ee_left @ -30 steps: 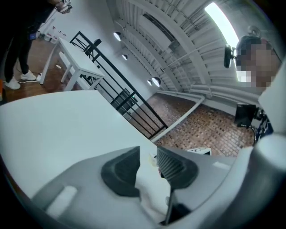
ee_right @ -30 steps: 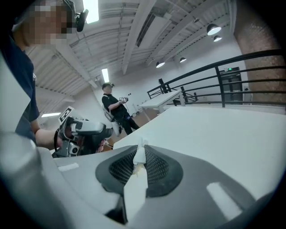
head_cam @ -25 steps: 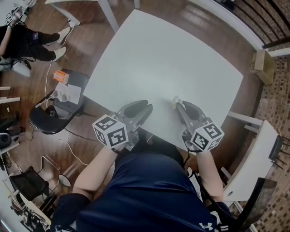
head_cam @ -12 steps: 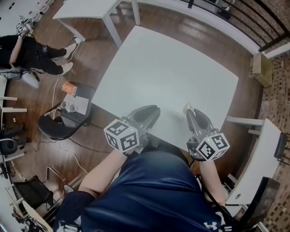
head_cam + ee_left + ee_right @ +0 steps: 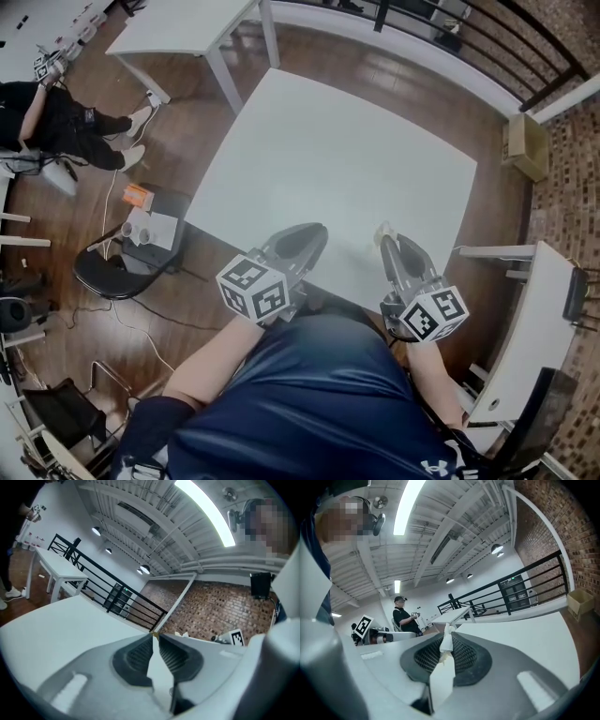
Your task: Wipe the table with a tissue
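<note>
Tissue [image 5: 446, 643] sits clenched between the 2 meshed pads of my right claw [image 5: 448, 629]. It is a thin, crumpled white strip that pokes out just past the tips and trails back into the gap. I judge it almost weightless, soft and limp, quick to tear or slip free if dragged hard. The hold therefore belongs on a bunched fold rather than a single edge, with enough wad left ahead of the tips to meet the surface.

My left claw [image 5: 153, 636] has just been closing. Its tips meet with nothing between them, and only a narrow wedge of white shows through farther back. Both claws hover over the near edge of the white table [image 5: 337, 159], which spreads ahead of them flat, smooth, matte and bare. The pads are dark textured rubber, and the jaw bodies are grey moulded plastic with rounded shoulders.
</note>
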Available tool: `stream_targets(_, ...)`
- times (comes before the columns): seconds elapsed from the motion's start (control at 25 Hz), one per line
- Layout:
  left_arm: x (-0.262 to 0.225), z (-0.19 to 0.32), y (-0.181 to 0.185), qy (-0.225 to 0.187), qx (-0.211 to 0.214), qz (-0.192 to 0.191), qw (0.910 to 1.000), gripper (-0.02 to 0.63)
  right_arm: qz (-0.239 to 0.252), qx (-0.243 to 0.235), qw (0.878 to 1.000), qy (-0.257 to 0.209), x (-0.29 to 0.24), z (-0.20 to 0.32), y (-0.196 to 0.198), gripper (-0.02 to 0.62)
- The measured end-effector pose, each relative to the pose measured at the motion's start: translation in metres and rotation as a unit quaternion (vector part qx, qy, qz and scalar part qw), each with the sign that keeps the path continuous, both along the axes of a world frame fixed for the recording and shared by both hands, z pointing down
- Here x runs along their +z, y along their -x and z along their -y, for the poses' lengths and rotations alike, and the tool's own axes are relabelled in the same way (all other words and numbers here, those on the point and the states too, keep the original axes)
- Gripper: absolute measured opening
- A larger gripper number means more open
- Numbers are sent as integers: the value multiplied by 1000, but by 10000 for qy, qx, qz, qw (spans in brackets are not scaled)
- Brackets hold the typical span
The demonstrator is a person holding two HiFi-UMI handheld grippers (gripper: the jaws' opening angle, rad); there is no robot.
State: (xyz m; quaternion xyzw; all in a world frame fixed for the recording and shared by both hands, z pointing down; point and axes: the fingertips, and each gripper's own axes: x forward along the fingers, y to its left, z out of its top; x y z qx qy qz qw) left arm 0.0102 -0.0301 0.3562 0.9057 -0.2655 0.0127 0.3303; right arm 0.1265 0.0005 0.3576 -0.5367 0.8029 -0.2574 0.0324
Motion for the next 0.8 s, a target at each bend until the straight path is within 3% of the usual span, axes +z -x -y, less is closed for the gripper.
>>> stream_targets(0.8,-6,-16,6,-169,-186,50,9997,32,-72,84,9999,-118,-7,-19,-1,46)
